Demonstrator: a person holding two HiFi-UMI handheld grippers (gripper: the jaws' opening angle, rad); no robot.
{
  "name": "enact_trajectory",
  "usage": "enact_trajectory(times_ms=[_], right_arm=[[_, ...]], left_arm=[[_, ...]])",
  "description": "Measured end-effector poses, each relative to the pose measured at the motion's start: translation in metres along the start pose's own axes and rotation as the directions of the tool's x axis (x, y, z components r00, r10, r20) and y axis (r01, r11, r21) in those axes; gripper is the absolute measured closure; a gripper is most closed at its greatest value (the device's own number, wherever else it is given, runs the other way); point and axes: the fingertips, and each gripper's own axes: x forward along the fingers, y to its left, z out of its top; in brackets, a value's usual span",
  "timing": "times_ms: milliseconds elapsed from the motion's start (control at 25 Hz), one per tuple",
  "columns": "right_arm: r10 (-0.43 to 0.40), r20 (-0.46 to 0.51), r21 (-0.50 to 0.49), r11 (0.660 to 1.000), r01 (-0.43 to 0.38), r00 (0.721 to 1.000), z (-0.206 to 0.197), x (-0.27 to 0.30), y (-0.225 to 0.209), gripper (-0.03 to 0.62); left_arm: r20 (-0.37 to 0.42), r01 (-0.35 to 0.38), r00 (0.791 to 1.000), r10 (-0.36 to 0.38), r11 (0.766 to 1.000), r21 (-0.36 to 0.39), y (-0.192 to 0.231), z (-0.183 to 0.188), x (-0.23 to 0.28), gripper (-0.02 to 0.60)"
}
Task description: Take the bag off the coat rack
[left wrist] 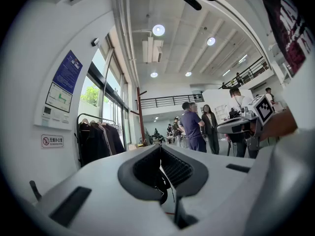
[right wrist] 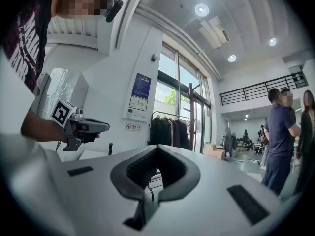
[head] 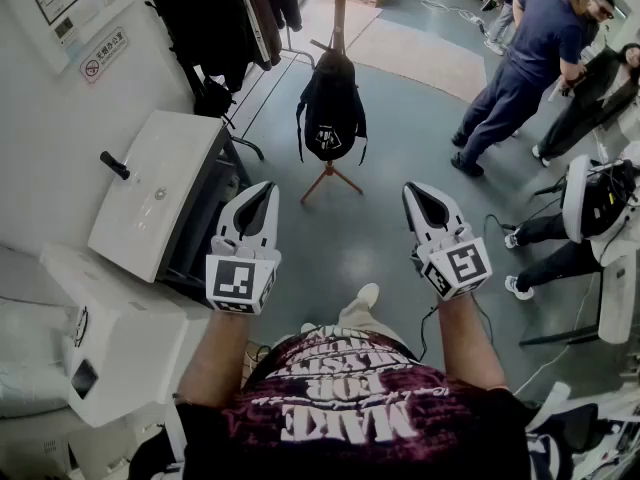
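We hold left gripper (head: 264,190) and right gripper (head: 413,190) level, both closed, empty — black bag (head: 332,113) hangs on coat rack (head: 340,8) ahead.

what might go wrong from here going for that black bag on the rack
1. The left gripper and right gripper are both shut and short of the bag. Unless they open first, they may just shove it.
2. The coat rack stands on thin splayed legs. Pulling the bag outward instead of lifting it could tip the rack.
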Motion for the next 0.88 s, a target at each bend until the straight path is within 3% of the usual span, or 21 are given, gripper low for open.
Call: enact_trajectory(times_ms=[320,880], right_arm=[[0.028,0.016,0.041,0.999,-0.029,0.999,-0.001,0.002,0.016,0.594],[-0.045,0.01,0.05,0.998,0.045,0.999,-0.006,-0.02,0.021,0.591]], left_arm=[[-0.006,-0.025,1.0,0.025,1.0,-0.004,0.013,-0.003,-0.015,0.574],[-0.006,-0.045,0.999,0.044,0.997,-0.057,0.023,-0.017,-0.027,0.575]])
